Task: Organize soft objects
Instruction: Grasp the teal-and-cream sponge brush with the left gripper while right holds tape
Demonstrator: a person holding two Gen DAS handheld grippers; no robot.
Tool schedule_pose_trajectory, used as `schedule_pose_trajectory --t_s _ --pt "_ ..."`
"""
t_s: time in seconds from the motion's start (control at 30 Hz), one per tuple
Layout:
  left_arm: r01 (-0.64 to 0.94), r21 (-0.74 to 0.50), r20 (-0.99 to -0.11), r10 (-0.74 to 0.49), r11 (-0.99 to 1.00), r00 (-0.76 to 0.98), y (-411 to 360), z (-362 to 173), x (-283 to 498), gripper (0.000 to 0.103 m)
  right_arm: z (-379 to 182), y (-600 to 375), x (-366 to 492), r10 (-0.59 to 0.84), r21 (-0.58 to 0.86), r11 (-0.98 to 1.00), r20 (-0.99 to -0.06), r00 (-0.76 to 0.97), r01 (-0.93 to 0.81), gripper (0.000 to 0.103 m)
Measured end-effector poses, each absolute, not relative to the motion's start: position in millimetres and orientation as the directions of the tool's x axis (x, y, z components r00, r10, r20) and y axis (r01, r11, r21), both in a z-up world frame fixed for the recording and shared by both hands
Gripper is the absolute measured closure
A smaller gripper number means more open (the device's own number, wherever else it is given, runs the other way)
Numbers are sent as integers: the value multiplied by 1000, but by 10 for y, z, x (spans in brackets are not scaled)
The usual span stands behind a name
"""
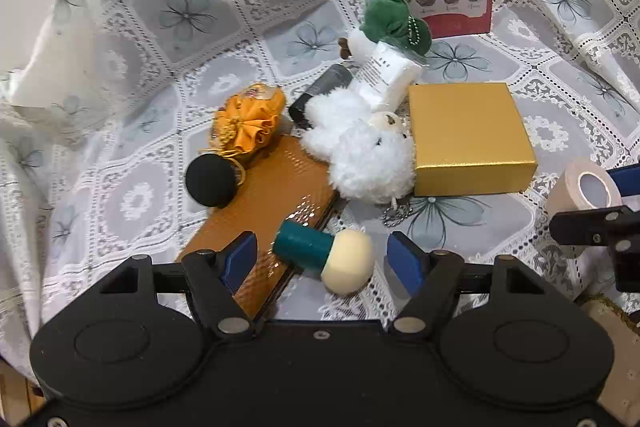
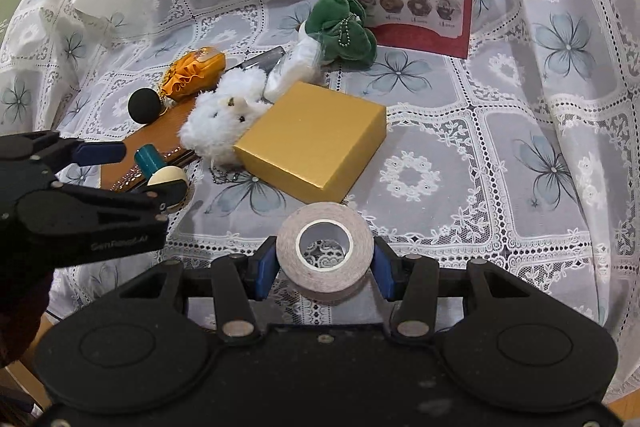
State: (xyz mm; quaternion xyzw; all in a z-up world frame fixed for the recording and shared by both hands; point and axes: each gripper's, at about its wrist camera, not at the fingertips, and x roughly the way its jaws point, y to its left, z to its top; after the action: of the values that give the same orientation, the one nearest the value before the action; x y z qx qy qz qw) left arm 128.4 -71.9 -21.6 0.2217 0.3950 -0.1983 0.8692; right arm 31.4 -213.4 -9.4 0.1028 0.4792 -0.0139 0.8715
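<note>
From the left wrist, the left gripper (image 1: 322, 259) stands open around a teal-handled, cream-domed foam applicator (image 1: 326, 255), pads clear, its long axis running ten to four o'clock, dome toward four. From the right wrist, the right gripper (image 2: 325, 265) clamps a pinkish tape roll (image 2: 325, 247), hole facing up, at six o'clock from the gold cardboard box (image 2: 316, 143).

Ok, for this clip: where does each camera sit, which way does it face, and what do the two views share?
Left wrist: on the left gripper, angled down at the teal-handled puff between its open pads; the right gripper's tips show at right.
Right wrist: on the right gripper, angled down, shut on the tape roll; the left gripper intrudes at left.
Shared: gold box, white plush, tape roll, puff.
</note>
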Motion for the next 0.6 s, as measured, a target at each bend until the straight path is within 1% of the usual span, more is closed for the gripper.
schedule_pose_trajectory --t_s 0.3,0.43,0.5,0.53,0.6 --pt "539 204 -792 -186 817 581 -752 -343 1405 34 -159 -2209 382 81 183 973 -841 534 139 56" --pt "537 210 -784 -187 817 592 -745 -356 1383 34 -158 -2213 388 86 188 972 -840 536 139 56" --pt "524 195 -782 -191 829 593 -733 -341 1385 44 -158 -2207 385 85 186 973 -840 535 138 56" --pt "512 195 -778 -186 837 600 -728 -330 1383 47 -161 -2202 385 83 184 973 -841 534 138 56" --pt "501 172 -779 -194 848 596 -695 -310 1392 48 -161 -2194 379 80 181 974 -842 534 139 56"
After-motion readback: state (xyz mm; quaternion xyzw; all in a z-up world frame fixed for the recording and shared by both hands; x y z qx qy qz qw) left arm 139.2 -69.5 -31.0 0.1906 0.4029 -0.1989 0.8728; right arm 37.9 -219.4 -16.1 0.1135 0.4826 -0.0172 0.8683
